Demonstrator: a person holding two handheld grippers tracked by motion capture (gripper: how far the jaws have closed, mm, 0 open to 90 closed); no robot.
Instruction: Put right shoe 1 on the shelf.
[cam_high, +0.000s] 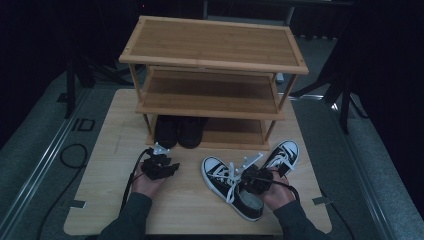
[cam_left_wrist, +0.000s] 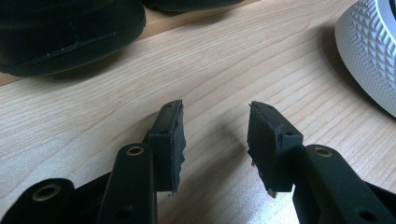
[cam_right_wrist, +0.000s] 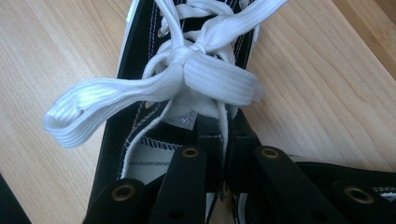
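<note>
Item: black canvas sneaker (cam_high: 235, 187), near right | light, soft upper | right gripper (cam_right_wrist: 223, 135) pinching lace, probably tongue too | left gripper (cam_left_wrist: 215, 133) spread, empty.

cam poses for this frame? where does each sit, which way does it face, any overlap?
High view: above the person's side, facing forward and down at the shoe rack; both forearms show.
Left gripper view: on the left gripper, facing the bare tabletop; its open fingers show.
Right gripper view: on the right gripper, shut on the sneaker.
Shared: that sneaker, also in the high view.
</note>
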